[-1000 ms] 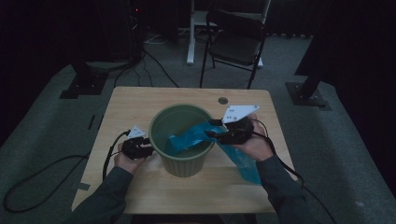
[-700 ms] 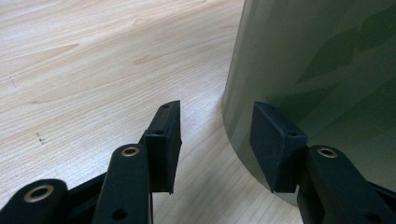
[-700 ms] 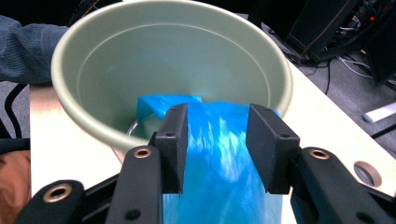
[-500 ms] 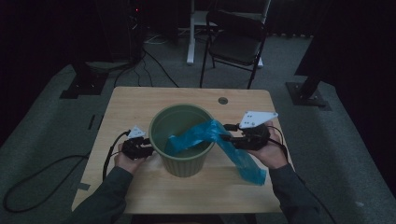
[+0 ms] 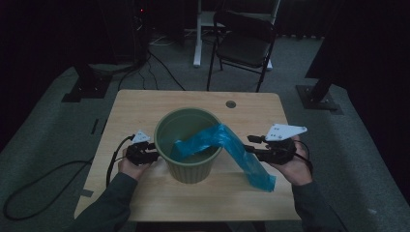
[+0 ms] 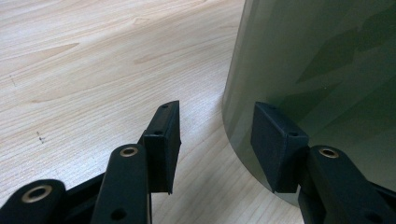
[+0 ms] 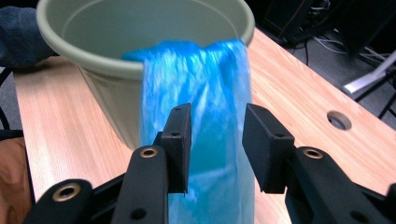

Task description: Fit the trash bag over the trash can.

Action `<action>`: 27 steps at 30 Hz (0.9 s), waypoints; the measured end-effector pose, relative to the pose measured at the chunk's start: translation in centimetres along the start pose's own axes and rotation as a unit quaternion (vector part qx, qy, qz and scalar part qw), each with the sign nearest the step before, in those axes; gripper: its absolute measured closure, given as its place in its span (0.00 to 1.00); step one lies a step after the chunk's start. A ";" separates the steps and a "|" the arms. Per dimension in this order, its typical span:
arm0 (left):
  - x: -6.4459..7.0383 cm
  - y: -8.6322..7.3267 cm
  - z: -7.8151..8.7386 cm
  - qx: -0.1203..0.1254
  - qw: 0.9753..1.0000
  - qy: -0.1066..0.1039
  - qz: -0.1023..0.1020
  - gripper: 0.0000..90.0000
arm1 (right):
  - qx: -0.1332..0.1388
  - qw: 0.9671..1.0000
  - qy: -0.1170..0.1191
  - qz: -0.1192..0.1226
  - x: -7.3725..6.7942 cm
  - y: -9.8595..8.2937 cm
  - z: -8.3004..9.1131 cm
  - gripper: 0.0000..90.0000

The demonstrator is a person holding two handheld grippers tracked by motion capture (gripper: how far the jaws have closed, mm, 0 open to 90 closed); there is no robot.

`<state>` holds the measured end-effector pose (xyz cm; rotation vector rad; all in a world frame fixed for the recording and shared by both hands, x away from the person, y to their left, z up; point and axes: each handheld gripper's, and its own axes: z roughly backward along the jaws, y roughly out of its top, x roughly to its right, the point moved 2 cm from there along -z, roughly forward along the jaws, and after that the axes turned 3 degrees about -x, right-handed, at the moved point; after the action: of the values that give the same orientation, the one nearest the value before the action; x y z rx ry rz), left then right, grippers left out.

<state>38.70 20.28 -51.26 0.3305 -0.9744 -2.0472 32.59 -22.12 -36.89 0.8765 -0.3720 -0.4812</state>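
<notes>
Seen from above: green bin (image 5: 189,145) upright at the middle of the wooden counter (image 5: 145,108), with a blue plastic bag (image 5: 227,147) draped over its right rim, one end down inside, the other trailing onto the counter toward the person's side. Left gripper (image 6: 215,140) low beside the bin's left wall, jaws parted with a clear gap, holding nothing, one jaw just at the curved wall. Right gripper (image 7: 215,140) just right of the bin, jaws likewise apart and empty, pointed at the hanging bag without gripping it.
</notes>
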 end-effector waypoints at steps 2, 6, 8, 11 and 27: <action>0.0 0.0 0.0 0.000 1.000 0.001 -0.001 0.59 | -0.003 1.000 -0.004 -0.007 0.1 -0.7 0.3 0.70; 0.1 0.0 0.0 0.000 1.000 0.003 -0.001 0.59 | -0.005 1.000 -0.010 -0.025 0.5 -2.3 0.8 0.70; 0.0 0.0 0.0 0.000 1.000 0.003 -0.001 0.59 | -0.007 0.999 -0.010 -0.035 0.6 -3.0 0.9 0.70; 0.1 0.0 0.0 0.000 1.000 0.003 -0.001 0.59 | -0.013 0.999 -0.011 -0.048 0.7 -4.2 0.9 0.70; 0.2 0.1 0.1 0.000 1.000 0.002 0.000 0.59 | -0.068 0.993 -0.003 -0.094 0.8 -9.7 -1.4 0.65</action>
<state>38.61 20.16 -51.14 0.3354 -0.9727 -2.0464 31.56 -26.92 -45.42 0.7816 -0.2588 -0.6755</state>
